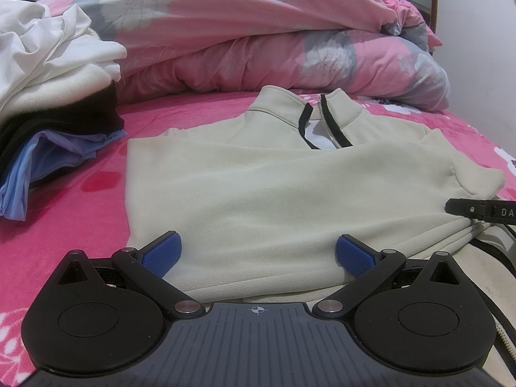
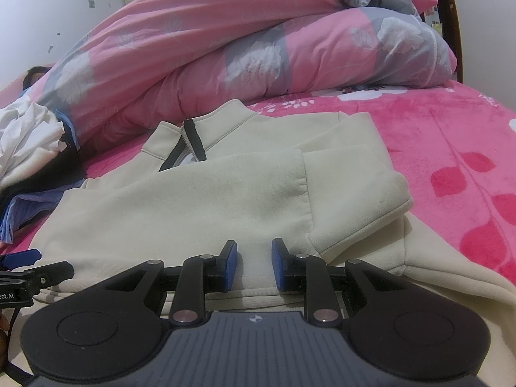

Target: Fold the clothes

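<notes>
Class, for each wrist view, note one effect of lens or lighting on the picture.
Left wrist view: fisheye bends the bed edge into a curve and darkens the corners. Right wrist view: the same bulge; soft, even light, faint shadow under the sweatshirt cuff.

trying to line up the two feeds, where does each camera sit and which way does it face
Left wrist: on the left tool, low at the cream sweatshirt hem, facing its collar and the pink duvet; shows its wide-open blue pads, plus the right tool's tip.
Right wrist: on the right tool, same direction; shows its pads narrowly apart over the hem, left tool at left.
Shared: sweatshirt, duvet, clothes pile.
</notes>
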Motion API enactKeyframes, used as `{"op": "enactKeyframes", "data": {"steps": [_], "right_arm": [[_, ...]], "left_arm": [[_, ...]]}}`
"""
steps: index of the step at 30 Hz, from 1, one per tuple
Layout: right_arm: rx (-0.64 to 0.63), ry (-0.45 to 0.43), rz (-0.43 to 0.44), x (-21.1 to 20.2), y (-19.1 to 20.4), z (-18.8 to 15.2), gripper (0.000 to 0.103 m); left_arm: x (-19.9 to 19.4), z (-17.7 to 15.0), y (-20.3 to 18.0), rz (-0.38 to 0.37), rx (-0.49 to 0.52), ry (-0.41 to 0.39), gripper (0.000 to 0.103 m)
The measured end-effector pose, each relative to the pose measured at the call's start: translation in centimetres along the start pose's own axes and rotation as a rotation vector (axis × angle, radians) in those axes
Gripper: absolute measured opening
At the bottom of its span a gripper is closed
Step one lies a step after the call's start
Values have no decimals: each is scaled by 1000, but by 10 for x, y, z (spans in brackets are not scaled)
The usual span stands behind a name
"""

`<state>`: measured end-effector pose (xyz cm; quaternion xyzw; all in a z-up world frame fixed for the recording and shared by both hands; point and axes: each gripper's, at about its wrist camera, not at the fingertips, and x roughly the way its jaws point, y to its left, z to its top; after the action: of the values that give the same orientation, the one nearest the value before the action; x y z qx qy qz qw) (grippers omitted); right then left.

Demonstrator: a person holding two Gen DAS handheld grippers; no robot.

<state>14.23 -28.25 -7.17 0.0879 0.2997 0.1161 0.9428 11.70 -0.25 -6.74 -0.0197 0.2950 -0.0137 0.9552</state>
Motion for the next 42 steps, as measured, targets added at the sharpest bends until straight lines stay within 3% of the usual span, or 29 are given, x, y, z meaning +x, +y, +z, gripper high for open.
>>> {"op": "enactKeyframes", "data": {"steps": [12, 17, 22, 25, 26, 29, 35, 38, 42], "right_arm": [[-24, 41, 29, -21, -11, -3, 24], [-151, 109, -55, -43, 10, 3, 26], [-206, 57, -111, -46, 39, 17, 27], [-242, 69, -196, -17, 39, 16, 33], [-239, 78, -209, -7, 34, 14, 30], [-161, 100, -215, 8, 24, 18, 28], [-193, 84, -196, 14, 51, 37, 30], [-164, 138, -288, 48, 32, 35, 27], [-102, 153, -295, 46, 29, 44, 27]], "left_arm": [[0, 0, 2, -6, -3, -2, 103], [1, 1, 3, -13, -10, 1, 103], [0, -1, 4, -20, -18, -2, 103], [0, 0, 5, -26, -23, -2, 103], [0, 0, 5, -28, -25, -2, 103], [0, 0, 6, -34, -30, -2, 103], [-1, 0, 6, -34, -32, -2, 103], [-1, 0, 6, -37, -35, -2, 103], [-1, 0, 8, -39, -40, -2, 103]]}}
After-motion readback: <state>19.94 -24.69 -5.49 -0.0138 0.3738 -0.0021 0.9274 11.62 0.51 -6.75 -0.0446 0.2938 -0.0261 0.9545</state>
